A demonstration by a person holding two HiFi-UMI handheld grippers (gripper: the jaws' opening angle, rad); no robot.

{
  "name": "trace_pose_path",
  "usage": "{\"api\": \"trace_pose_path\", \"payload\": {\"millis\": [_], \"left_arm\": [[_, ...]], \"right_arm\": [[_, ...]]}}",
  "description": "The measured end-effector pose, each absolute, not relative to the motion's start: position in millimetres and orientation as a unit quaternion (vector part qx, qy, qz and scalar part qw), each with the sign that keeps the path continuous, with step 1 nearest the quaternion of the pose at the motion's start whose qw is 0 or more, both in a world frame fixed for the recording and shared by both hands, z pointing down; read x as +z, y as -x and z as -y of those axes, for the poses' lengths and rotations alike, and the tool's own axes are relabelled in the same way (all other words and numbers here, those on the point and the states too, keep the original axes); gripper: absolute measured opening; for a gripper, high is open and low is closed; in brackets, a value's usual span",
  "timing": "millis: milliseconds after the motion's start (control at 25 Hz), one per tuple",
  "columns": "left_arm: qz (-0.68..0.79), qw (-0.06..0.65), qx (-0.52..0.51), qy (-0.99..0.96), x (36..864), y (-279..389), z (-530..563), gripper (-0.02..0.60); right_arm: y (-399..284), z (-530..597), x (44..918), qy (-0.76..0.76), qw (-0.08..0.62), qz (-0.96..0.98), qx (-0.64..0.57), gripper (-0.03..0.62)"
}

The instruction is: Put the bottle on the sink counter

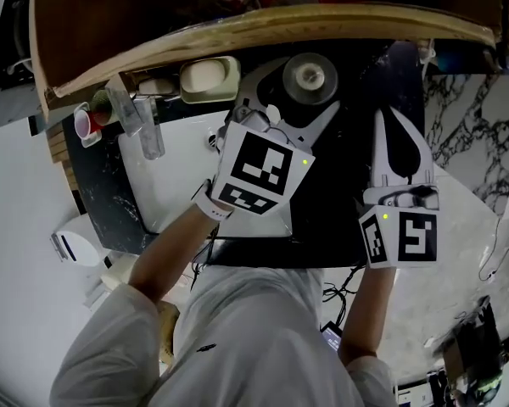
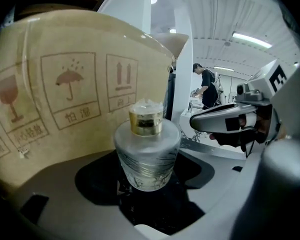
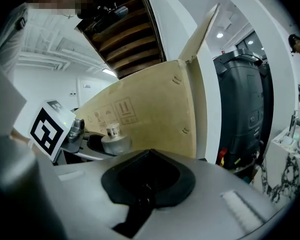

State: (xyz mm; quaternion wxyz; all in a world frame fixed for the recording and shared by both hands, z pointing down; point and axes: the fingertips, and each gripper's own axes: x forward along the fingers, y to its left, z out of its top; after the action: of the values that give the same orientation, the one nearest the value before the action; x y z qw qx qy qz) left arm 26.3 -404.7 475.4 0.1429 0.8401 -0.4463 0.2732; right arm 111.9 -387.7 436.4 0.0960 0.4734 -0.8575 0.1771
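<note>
Your left claw (image 2: 149,181) is clamped on the bottle (image 2: 147,156). Both jaws press against the low, frosted part of the body, so the gold cap (image 2: 145,120) stands upright and clear above them, and a grip that low leaves the base free to meet a surface first. You hold the bottle over the black counter (image 1: 335,210), beside the white sink (image 1: 174,185) on its right; no view settles whether the base touches the stone or hangs just above it. Your right claw (image 3: 146,181) is pinched closed on nothing and hangs beside the left one, apart from the bottle. I judge it is kept out of the way because one claw is enough here. Close behind the bottle stands a cardboard box (image 2: 65,99), printed side toward you. It leaves little room further back, so the open stone in front of it looks the sensible spot. By my reading the task is near its end: lower until the base sits flat, then release. Ease the jaws apart slowly, since a bottle that tapers to a narrow foot could tip if a pad drags. At the sink's far rim stand a tumbler (image 1: 148,138) and a pink cup (image 1: 83,125), and further off a person (image 2: 207,86) stands in the room.
</note>
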Motion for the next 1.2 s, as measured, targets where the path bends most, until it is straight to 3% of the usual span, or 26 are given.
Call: {"api": "trace_pose_path", "payload": {"millis": [1200], "left_arm": [[0.417,0.135,0.322,-0.839,559,-58,434,0.333]], "right_arm": [[-138,403,477,-0.514,0.101,0.828,0.200,0.011]]}}
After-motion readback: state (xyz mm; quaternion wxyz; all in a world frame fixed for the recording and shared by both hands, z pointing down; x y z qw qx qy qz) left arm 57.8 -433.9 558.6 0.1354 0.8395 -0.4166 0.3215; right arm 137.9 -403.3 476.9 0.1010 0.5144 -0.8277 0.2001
